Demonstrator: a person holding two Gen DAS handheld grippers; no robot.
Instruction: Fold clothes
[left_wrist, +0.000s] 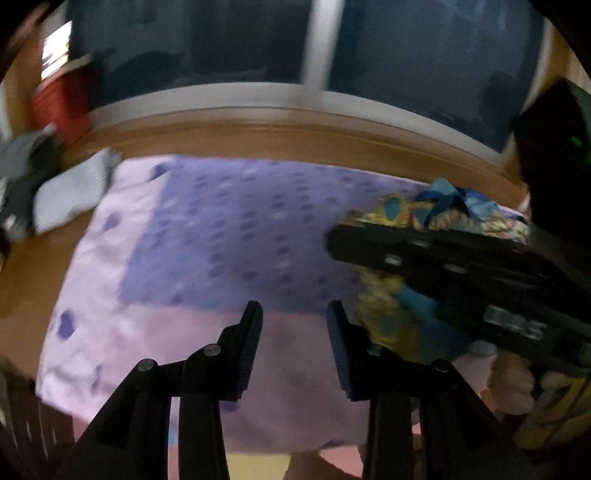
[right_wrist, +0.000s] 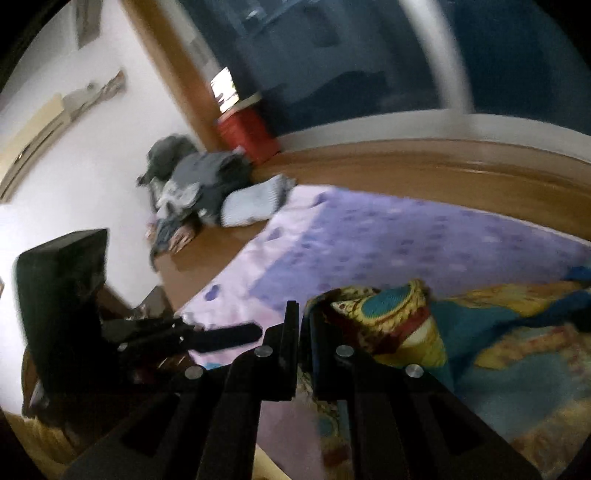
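Right wrist view: the right gripper (right_wrist: 301, 328) has its jaws closed to a thin slit, pinching the edge of the patterned garment (right_wrist: 402, 325), a blue and yellow printed cloth that bunches up at about one o'clock from the fingertips and spreads away toward three o'clock across the purple blanket (right_wrist: 388, 240). The left gripper (right_wrist: 236, 338) lies at about nine o'clock, level with that grip. Left wrist view: the left gripper (left_wrist: 295, 332) stands about half open with nothing between its fingers; only the blanket's pale border shows through the gap. The garment (left_wrist: 436, 210) sits at two o'clock, partly behind the right gripper (left_wrist: 340, 242). Judgement: the cloth is light, thin and limp; it will sag and crumple from any single hold, and the print looks smooth enough to slip from a shallow pinch. A second hold belongs on a free corner or hem well apart from the first, so the fabric can be drawn flat. A heap of grey clothes (right_wrist: 192, 184) lies at eleven o'clock on the wooden floor (right_wrist: 406, 166), apart from the blanket.
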